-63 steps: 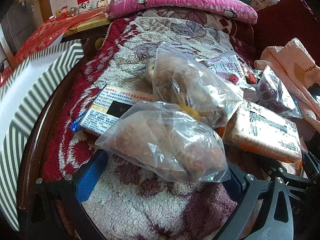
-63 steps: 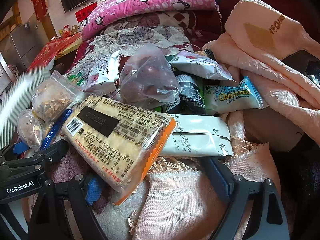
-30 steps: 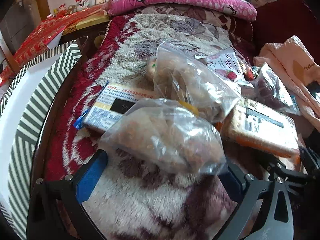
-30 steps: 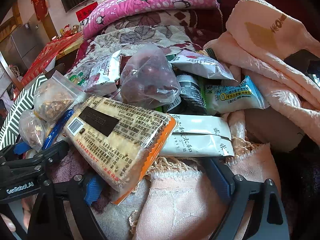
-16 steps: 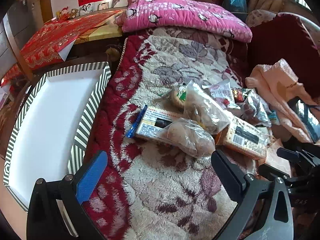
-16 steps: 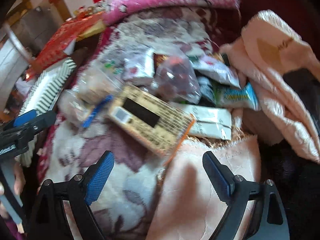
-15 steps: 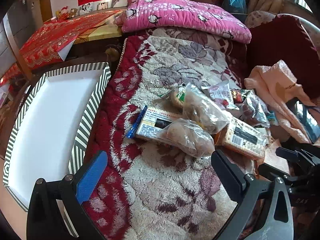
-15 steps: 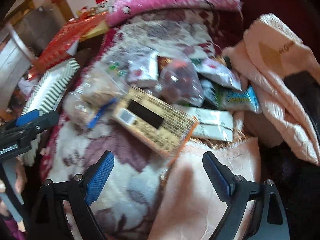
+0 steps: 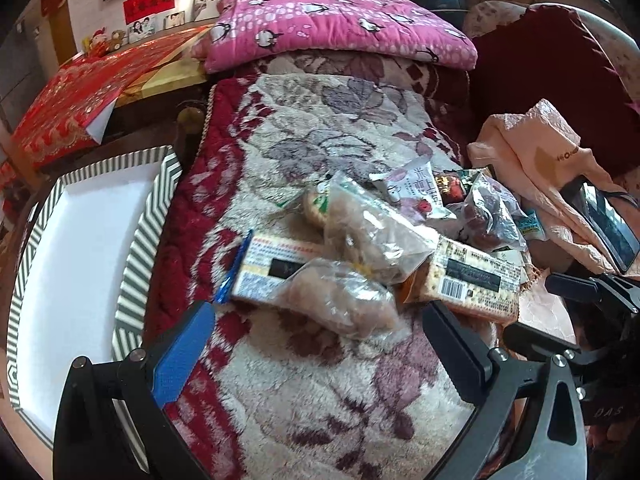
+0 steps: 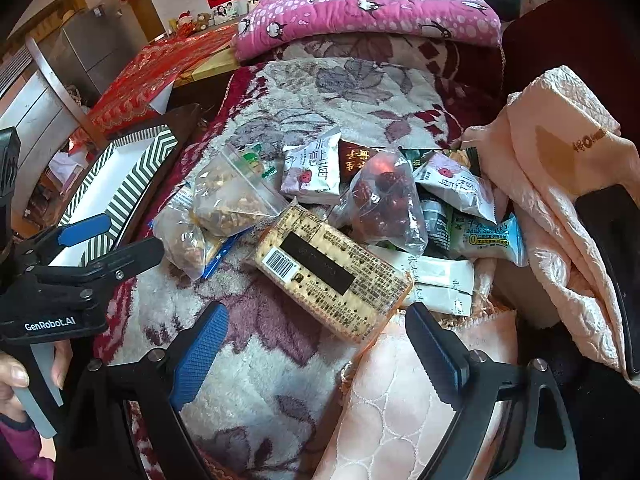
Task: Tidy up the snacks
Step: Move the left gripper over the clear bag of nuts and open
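1. The left gripper [image 9: 316, 336] is released, its jaws wide apart and holding nothing; it hangs over the blanket [image 9: 304, 392] just before the nearest clear bag of snacks [image 9: 340, 300].
2. The right gripper [image 10: 316, 340] is also released and empty; the near end of the cracker pack [image 10: 332, 272] lies between its two fingers [image 10: 200, 356], but I cannot tell if it touches them.
3. The snacks form one heap in the middle of the blanket, toward its right edge: a second clear bag [image 9: 368, 228], a flat box with a blue end [image 9: 272, 268], a bag of dark red fruit [image 10: 384, 200] and small white packets [image 10: 312, 168].
4. Along the right edge of the blanket a pink cloth [image 10: 560, 184] crowds the heap, so little free room is there.
5. The near part and the far part of the blanket are bare.
6. Beyond the left edge of the blanket stands a striped box [image 9: 136, 248] with a white inside, well apart from the heap.
7. At the far end lies a pink pillow [image 9: 328, 24]; a red cloth [image 9: 80, 96] covers furniture at the left.
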Motion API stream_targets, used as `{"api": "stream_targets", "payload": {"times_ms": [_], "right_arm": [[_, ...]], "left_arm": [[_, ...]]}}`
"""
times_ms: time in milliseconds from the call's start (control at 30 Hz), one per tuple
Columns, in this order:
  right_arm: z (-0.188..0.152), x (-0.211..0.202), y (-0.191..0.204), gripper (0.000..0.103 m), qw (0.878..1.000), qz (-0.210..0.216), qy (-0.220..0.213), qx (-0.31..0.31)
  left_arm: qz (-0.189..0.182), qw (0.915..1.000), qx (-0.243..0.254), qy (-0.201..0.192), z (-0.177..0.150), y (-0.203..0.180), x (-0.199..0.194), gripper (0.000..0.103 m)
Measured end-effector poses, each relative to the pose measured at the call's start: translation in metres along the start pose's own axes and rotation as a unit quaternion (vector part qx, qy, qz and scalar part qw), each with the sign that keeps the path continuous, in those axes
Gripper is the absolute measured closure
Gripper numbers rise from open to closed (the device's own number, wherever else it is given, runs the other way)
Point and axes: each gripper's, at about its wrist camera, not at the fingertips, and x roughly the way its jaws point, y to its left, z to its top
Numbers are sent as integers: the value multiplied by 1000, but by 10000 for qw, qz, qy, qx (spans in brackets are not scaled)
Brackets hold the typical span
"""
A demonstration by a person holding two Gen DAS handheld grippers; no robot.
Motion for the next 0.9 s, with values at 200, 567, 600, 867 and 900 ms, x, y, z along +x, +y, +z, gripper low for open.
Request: {"api": "stream_targets", "payload": {"times_ms": [200, 567, 600, 867, 900], "right_arm": [[0, 0, -8, 11, 10000, -30, 28, 78], [0, 6, -20, 11, 9998, -42, 109, 162], [-1, 6, -21, 11, 9998, -45, 110, 167], [-1, 8, -26, 11, 9996, -32, 138, 253], [-1, 8, -26, 11, 9996, -32, 145, 253]], "left_arm": [[-12, 9999, 121, 81, 7, -5, 12, 0], [-87, 9992, 307, 229, 21, -11, 32, 0], [-80, 9991, 339, 236, 22, -11, 33, 0], [-64, 9985, 450, 292, 26, -15, 40, 0], [-56, 9984, 480, 303, 26, -16, 41, 0]]}}
